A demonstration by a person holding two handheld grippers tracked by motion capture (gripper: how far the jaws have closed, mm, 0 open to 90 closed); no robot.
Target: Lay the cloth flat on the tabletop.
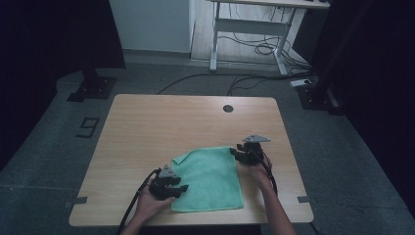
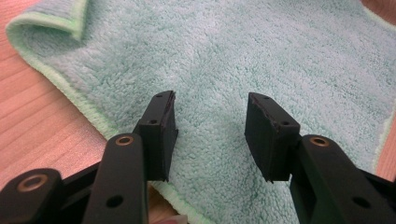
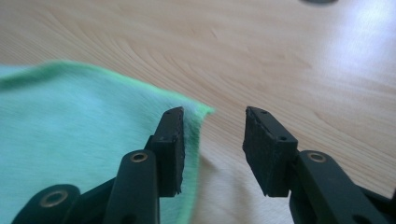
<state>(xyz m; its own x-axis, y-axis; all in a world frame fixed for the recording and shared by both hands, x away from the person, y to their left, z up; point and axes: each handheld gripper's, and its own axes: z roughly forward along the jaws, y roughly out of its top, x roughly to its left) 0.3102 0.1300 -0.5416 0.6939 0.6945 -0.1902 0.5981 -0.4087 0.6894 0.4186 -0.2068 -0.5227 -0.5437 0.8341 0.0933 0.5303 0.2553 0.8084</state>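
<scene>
A mint-green towel (image 1: 210,178) lies flat on the front half of the wooden table (image 1: 161,122). My left gripper (image 1: 177,189) hovers over the towel's front left edge, jaws open and nothing pinched. In the left gripper view the towel (image 2: 243,56) spreads under the left gripper (image 2: 210,123), and a small corner (image 2: 70,18) is folded over. My right gripper (image 1: 239,152) sits at the towel's far right corner, open. In the right gripper view that corner (image 3: 196,112) lies just beside the left jaw of the right gripper (image 3: 214,135), with bare wood between the jaws.
A round dark cable hole (image 1: 228,108) sits near the table's far edge. Behind the table stand a white desk frame (image 1: 254,24), loose floor cables (image 1: 254,49) and black stand bases (image 1: 92,88). The table's far half is bare wood.
</scene>
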